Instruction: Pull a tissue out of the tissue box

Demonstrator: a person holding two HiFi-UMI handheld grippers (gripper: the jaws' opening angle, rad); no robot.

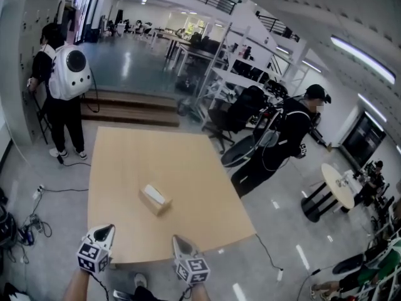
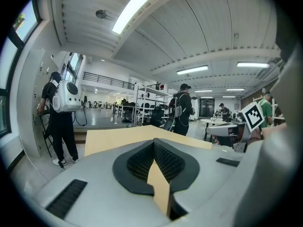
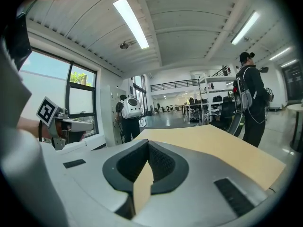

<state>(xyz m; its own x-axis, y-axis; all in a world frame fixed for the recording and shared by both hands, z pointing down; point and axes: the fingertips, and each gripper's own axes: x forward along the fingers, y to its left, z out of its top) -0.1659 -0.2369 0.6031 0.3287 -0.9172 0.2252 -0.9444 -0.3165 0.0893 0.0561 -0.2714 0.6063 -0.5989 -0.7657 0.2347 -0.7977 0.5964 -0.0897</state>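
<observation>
Approach step, we judge. Tissue box [image 1: 155, 199] lies mid-worktop [image 1: 125, 155], well ahead of us. Left tongs [image 1: 105, 231] and right tongs [image 1: 180, 240] closed, empty, near front edge. Next: reach box, open one pair, pinch tissue.

A big light-wood table [image 1: 188, 168] stands on a shiny grey floor [image 1: 125, 61]. Far behind it are low wooden steps [image 1: 131, 108] and white shelves [image 1: 216, 74]. A small round table [image 1: 338, 184] is on the right. Long lights [image 2: 137, 6] glow on the white ceiling [image 2: 199, 37]. A window [image 3: 52, 74] shows sky.
</observation>
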